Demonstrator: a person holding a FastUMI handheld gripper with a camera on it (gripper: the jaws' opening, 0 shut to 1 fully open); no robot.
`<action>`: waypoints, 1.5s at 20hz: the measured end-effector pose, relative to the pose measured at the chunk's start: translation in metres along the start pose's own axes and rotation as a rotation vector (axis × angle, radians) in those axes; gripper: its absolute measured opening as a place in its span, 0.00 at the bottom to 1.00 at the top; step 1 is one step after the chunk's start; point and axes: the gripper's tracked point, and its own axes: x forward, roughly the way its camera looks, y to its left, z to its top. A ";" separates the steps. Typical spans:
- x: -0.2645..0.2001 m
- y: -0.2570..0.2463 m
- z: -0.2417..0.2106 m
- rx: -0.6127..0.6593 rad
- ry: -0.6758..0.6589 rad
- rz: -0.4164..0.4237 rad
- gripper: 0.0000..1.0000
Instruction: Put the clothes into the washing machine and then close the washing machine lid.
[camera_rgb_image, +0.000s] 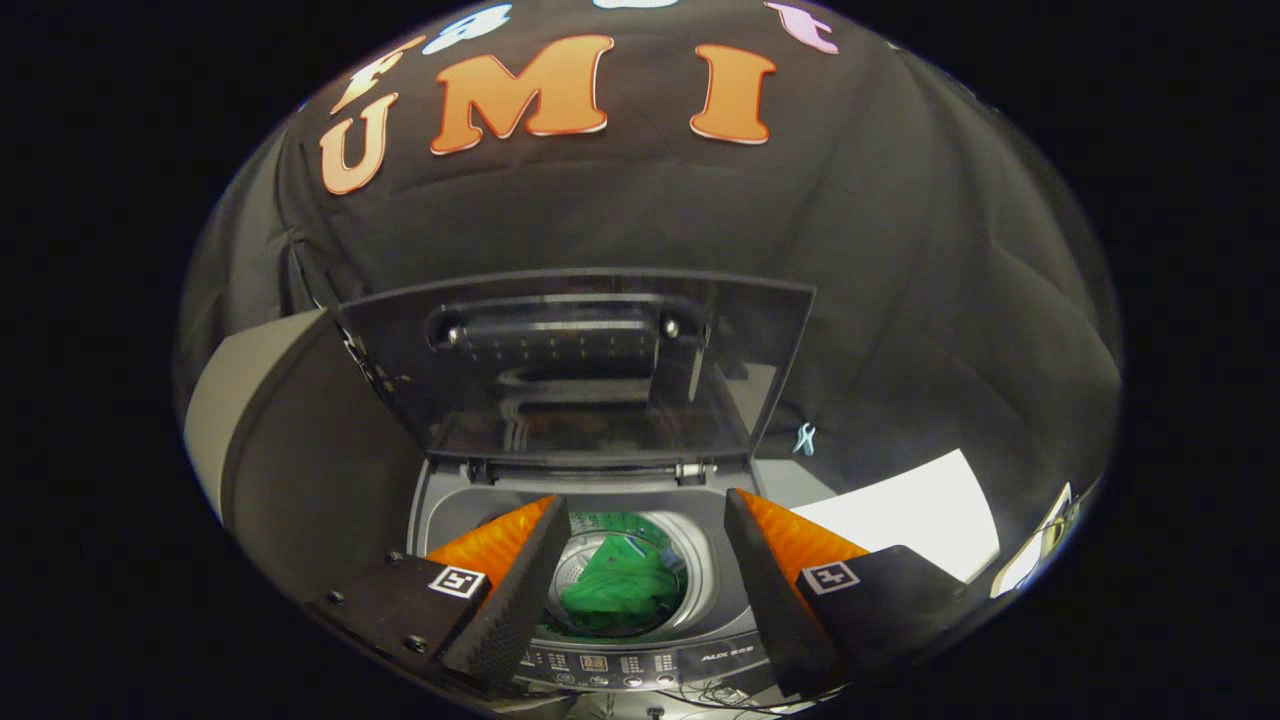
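Note:
A small top-loading washing machine (440, 500) stands just ahead of my fingers. Its dark see-through lid (590, 370) is raised and leans back against the booth wall. Down in the steel drum (690, 585) lies a green garment (615, 585), bunched up. My gripper (645, 515) hovers above the drum mouth, open, with nothing between its fingers; the garment shows through the gap between them. The control panel (620, 662) runs along the machine's front edge, under the fingers.
A white sheet or board (910, 520) lies to the right of the machine. A small pale clip (805, 438) hangs on the black cloth beside the lid. A pale panel (235, 400) stands to the machine's left.

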 end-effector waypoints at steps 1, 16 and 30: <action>-0.005 0.001 0.014 -0.004 -0.023 0.002 0.99; 0.025 0.037 0.153 -0.037 -0.186 0.052 0.99; 0.089 0.059 0.149 0.022 -0.135 0.069 0.97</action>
